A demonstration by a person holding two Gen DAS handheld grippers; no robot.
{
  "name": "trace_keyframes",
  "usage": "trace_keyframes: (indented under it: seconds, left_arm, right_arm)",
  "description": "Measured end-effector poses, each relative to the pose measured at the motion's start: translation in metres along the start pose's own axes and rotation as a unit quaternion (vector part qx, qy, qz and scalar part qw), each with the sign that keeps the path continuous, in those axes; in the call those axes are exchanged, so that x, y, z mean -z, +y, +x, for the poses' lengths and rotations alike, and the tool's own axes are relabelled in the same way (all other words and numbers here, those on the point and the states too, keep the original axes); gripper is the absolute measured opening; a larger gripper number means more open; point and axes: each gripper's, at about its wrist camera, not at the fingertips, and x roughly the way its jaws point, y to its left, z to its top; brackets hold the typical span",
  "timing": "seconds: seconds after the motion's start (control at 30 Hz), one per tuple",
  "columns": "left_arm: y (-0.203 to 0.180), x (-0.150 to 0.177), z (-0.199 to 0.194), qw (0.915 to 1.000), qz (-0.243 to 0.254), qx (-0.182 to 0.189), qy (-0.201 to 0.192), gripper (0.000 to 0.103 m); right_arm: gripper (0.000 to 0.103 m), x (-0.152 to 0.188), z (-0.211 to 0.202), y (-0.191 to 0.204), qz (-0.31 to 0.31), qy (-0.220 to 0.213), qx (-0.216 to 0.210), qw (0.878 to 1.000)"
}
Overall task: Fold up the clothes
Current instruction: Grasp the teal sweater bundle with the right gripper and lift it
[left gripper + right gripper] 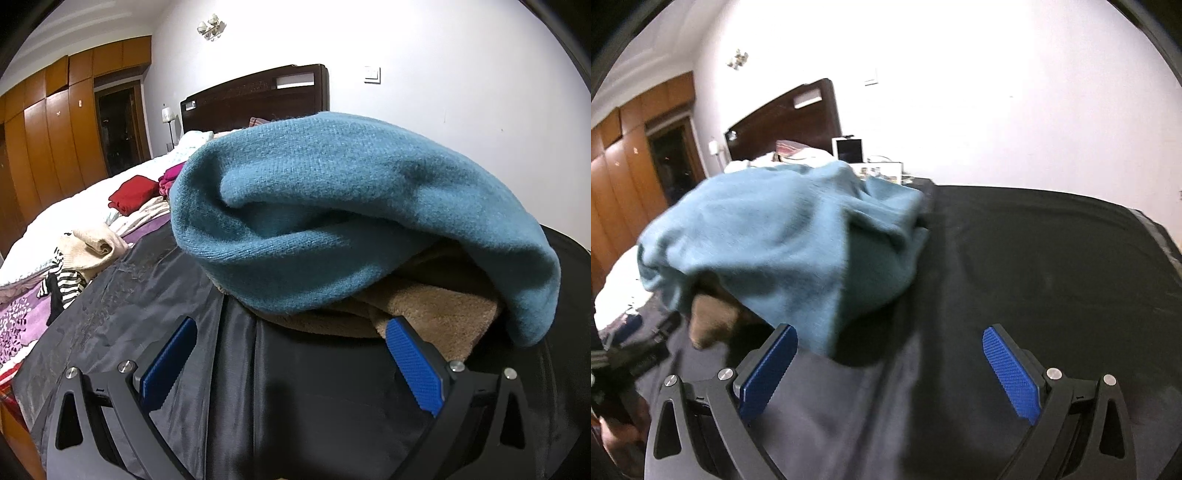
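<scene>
A teal knitted sweater lies bunched in a mound on a black cloth spread over the bed. Under it a brown fuzzy garment sticks out at the near side. My left gripper stands open just in front of the mound, its right blue pad touching the brown garment's edge. In the right wrist view the teal sweater sits to the left, with the brown garment peeking out below. My right gripper is open, its left pad close to the sweater's hem, nothing between the fingers.
On the bed to the left lie a cream garment, a striped black-and-white piece, a folded red item and magenta clothes. A dark headboard and wooden wardrobes stand behind. The black cloth stretches bare to the right.
</scene>
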Motion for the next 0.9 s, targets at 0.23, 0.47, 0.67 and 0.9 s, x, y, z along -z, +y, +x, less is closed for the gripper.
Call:
trace_keyframes:
  seconds: [0.23, 0.47, 0.67, 0.9]
  left_arm:
    - [-0.002, -0.001, 0.003, 1.0, -0.003, 0.003, 0.002, 0.103]
    - [-0.004, 0.001, 0.002, 0.9999, -0.012, 0.01, 0.004, 0.103]
    - [-0.003, 0.002, 0.001, 0.9996, -0.023, 0.017, 0.006, 0.103]
    - [-0.004, 0.002, 0.002, 0.9993, -0.027, 0.022, 0.01, 0.103]
  right_arm:
    - [0.102, -0.018, -0.015, 0.033, -0.042, -0.077, -0.026, 0.996]
    - [0.102, -0.043, -0.023, 0.059, -0.086, -0.136, -0.039, 0.986]
    - [0.102, -0.067, 0.013, 0.047, -0.052, -0.084, -0.086, 0.991]
    - [0.102, -0.069, 0.053, 0.02, 0.013, -0.029, -0.138, 0.99]
